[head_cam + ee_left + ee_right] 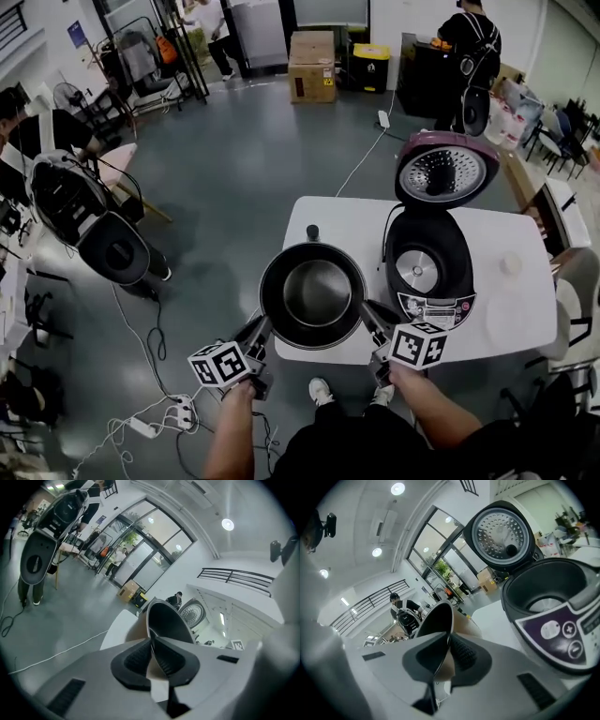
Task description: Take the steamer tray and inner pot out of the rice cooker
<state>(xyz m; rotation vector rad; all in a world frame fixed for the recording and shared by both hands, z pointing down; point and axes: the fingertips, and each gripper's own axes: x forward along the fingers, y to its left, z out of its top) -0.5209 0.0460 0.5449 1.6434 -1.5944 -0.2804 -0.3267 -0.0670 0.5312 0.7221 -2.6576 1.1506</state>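
Observation:
The dark inner pot [314, 295] hangs over the left half of the white table [534, 234], out of the rice cooker [429, 272]. My left gripper [265, 330] is shut on the pot's near-left rim and my right gripper [369, 315] is shut on its near-right rim. In the left gripper view the pot [168, 620] rises edge-on from the left gripper [152, 660]. The right gripper view shows the pot [435, 620] pinched in the right gripper [446, 656], with the open cooker [548, 597] and its raised lid [501, 534] to the right. The cooker's bare heating plate [417, 272] shows.
A small dark object [312, 232] stands on the table behind the pot. A pale round item [511, 265] lies at the table's right. A power cord [361, 155] runs across the floor behind. A person [469, 47] stands at the back, and chairs [94, 225] are on the left.

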